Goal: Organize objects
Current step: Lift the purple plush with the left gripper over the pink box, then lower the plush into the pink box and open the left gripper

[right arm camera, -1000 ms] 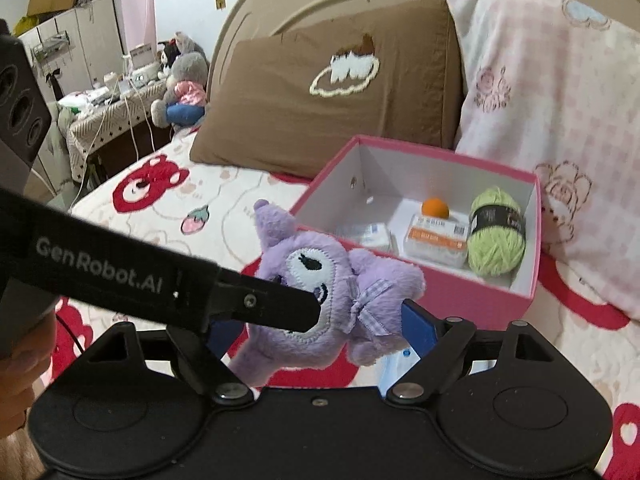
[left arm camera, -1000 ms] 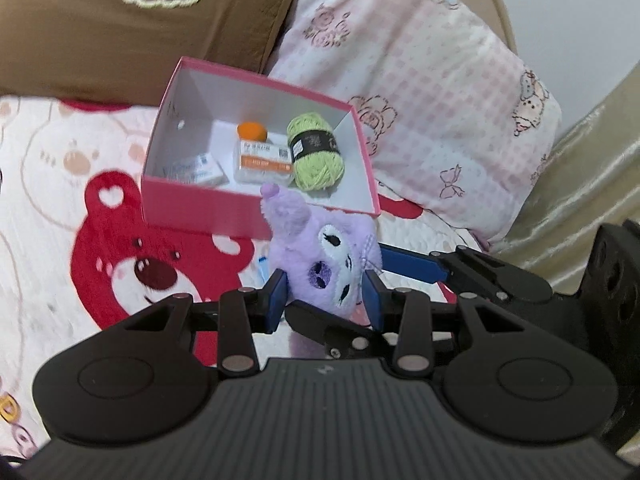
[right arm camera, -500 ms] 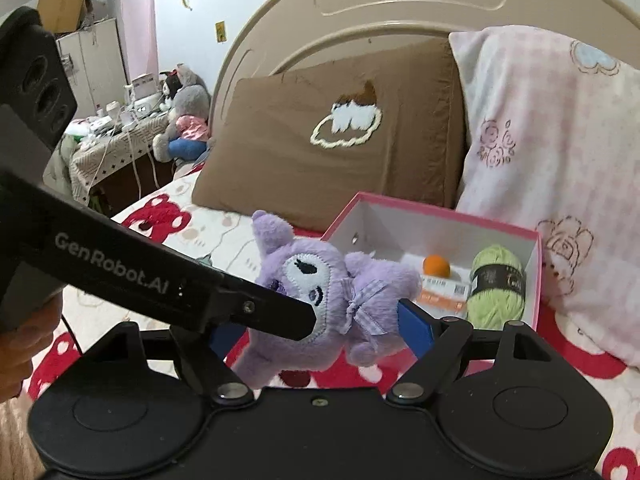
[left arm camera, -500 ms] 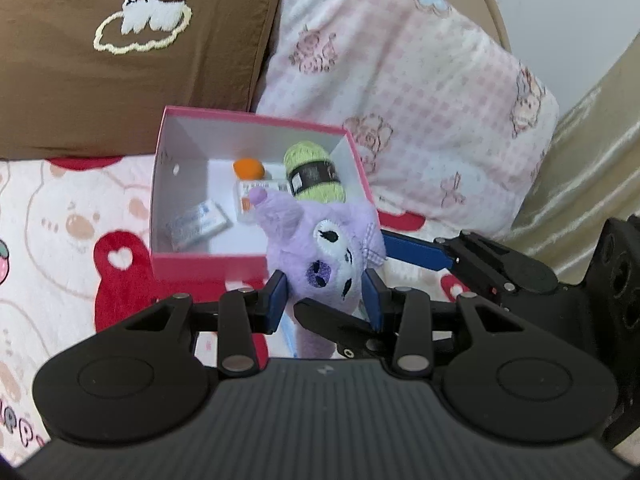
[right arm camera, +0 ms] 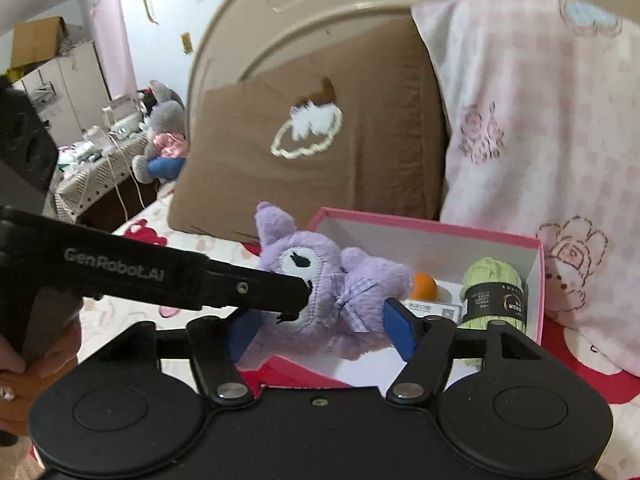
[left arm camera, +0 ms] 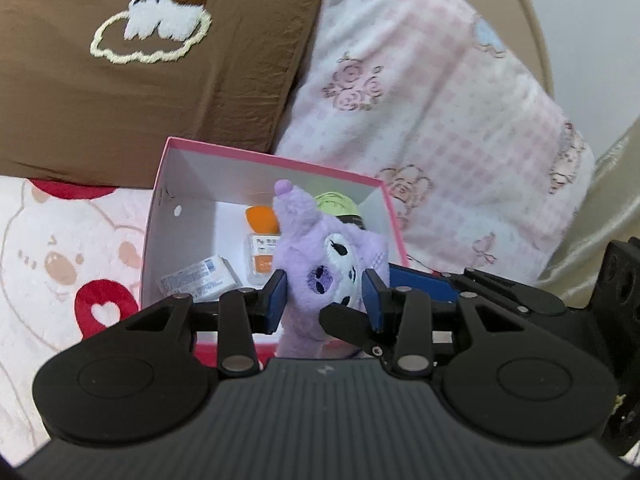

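A purple plush toy (left arm camera: 320,256) (right arm camera: 320,276) hangs over the near wall of the pink box (left arm camera: 160,200) (right arm camera: 420,224). My left gripper (left arm camera: 324,300) is shut on its head, and one of its black fingers (right arm camera: 200,276) crosses the right wrist view. My right gripper (right arm camera: 320,332) is closing on the toy's body, with both blue pads touching its sides. Its blue finger (left arm camera: 420,280) shows beside the toy. In the box lie a green yarn ball (right arm camera: 492,288), an orange ball (right arm camera: 426,286), an orange-and-white packet (left arm camera: 262,256) and a small white carton (left arm camera: 200,280).
The box rests on a bear-print bedsheet (left arm camera: 60,264), against a brown pillow (left arm camera: 120,60) and a pink checked pillow (left arm camera: 440,120). A curved headboard (right arm camera: 320,20) stands behind. A cluttered side table (right arm camera: 100,148) is far left. A person's hand (right arm camera: 12,360) holds the left gripper.
Both grippers have carried the plush toy toward the box, so it now overlaps the box's inside. The right gripper's pads have drawn in against the toy.
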A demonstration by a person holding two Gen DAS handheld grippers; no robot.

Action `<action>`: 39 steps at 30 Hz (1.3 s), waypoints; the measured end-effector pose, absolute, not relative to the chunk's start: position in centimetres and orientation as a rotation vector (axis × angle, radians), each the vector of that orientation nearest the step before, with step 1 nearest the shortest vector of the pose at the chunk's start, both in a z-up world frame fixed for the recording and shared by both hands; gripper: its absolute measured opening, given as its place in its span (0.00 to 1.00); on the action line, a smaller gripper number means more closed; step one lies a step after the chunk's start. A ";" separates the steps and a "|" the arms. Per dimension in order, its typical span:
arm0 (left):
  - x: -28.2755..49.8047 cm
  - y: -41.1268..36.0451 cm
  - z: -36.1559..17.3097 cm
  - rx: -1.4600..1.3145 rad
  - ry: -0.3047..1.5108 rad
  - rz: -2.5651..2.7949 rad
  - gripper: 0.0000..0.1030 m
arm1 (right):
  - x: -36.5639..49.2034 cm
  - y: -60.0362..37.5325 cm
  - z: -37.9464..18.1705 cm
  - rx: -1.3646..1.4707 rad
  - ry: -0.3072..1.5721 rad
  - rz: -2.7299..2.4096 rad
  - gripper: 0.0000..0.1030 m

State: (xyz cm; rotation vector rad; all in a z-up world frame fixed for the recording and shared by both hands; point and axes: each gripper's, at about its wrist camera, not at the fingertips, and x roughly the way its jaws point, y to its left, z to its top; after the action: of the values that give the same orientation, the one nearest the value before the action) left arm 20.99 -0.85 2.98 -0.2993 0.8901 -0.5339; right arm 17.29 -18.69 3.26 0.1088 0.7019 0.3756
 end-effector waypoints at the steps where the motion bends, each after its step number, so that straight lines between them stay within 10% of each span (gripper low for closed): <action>1: 21.3 -1.1 2.5 -0.303 0.887 -0.533 0.36 | 17.7 -18.9 2.9 0.112 0.708 0.375 0.67; 39: 25.6 -2.7 -6.8 -0.180 1.005 -0.394 0.31 | 24.6 -20.7 -10.9 0.380 0.948 0.425 0.65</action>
State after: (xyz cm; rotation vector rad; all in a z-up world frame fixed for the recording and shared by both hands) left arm 25.65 -2.70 -6.81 -0.1804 1.0051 -0.3945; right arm 24.59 -20.73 -10.87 0.3803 0.9476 0.4254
